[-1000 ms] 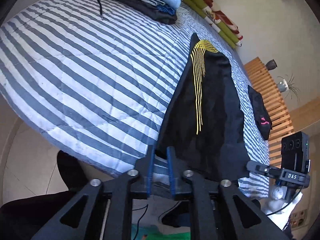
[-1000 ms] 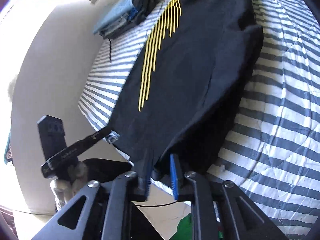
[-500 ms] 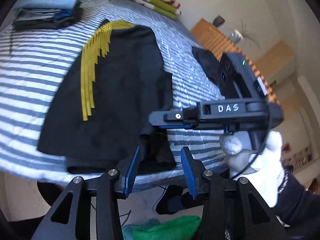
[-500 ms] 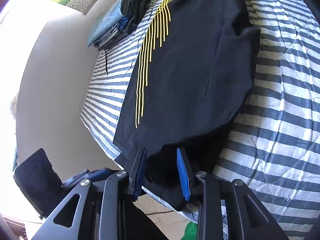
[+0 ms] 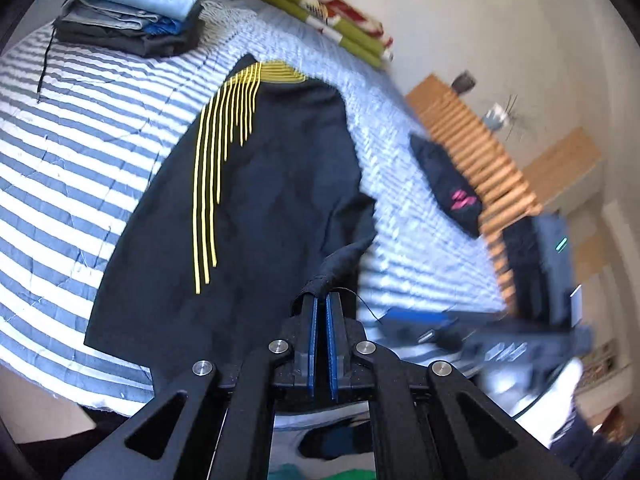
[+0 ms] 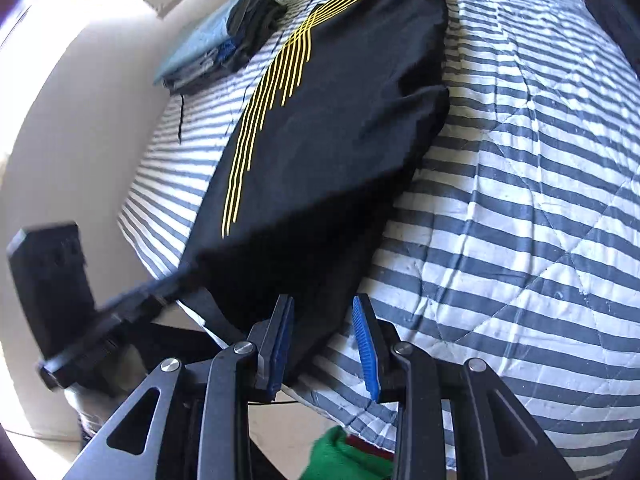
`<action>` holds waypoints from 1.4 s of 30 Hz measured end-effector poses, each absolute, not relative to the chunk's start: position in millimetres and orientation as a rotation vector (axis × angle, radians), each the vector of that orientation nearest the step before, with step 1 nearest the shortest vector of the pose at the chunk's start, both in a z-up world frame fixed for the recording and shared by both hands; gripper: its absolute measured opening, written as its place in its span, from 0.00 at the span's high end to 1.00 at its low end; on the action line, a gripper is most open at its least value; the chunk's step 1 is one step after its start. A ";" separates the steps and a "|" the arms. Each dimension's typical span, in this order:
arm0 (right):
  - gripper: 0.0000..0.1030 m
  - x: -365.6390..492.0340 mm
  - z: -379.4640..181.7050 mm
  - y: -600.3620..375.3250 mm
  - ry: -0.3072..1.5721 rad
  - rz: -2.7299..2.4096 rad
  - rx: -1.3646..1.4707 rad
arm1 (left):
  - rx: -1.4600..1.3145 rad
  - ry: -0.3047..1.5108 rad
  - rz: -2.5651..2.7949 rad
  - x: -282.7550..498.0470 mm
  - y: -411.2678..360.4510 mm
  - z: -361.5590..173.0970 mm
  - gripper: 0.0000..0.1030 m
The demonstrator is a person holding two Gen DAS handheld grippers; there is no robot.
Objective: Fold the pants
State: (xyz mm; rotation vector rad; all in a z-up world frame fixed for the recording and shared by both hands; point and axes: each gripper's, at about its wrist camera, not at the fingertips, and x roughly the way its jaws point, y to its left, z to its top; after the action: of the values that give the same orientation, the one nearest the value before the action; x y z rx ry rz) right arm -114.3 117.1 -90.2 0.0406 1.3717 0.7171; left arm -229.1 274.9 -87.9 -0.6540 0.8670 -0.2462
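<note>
Your left gripper (image 5: pixel 321 300) points down at a slant, jaws pinched together on a fold of the pants (image 5: pixel 256 208) bunched at their tips. Your right gripper (image 6: pixel 324 312) tips down more steeply, jaws partly apart, dark cloth lying between them and against the left blue pad (image 6: pixel 282 340). A white-gloved hand (image 5: pixel 560 384), blurred, shows right of the left jaws.

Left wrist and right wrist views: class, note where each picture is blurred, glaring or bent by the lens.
Left wrist view: motion blur smears the right gripper and the wooden slats; the pants stay fairly sharp. Right wrist view: glare washes out the wall at left; the fisheye bows the striped bedcover lines; the left gripper is blurred.
</note>
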 end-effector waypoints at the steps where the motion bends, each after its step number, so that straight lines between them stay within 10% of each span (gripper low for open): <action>1: 0.72 -115.0 -90.9 123.7 1.364 0.713 0.011 | -0.662 0.854 -0.248 -231.1 277.6 -84.8 0.96; 10: 0.77 -116.9 -123.5 153.3 1.346 0.545 -0.280 | -0.671 0.805 -0.255 -240.5 293.1 -61.4 0.96; 39: 0.73 -15.7 -121.9 40.9 1.327 0.603 0.494 | -0.751 0.773 -0.330 -255.9 283.5 -62.7 0.96; 42: 0.88 -14.1 -129.1 82.4 1.362 0.672 0.455 | -0.777 0.756 -0.331 -256.3 289.0 -60.3 0.96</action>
State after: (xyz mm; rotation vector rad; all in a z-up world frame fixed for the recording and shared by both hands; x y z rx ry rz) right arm -14.1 82.4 -129.1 0.4549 1.3621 0.6718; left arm -256.3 289.0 -60.3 -0.7769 0.7562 -0.3306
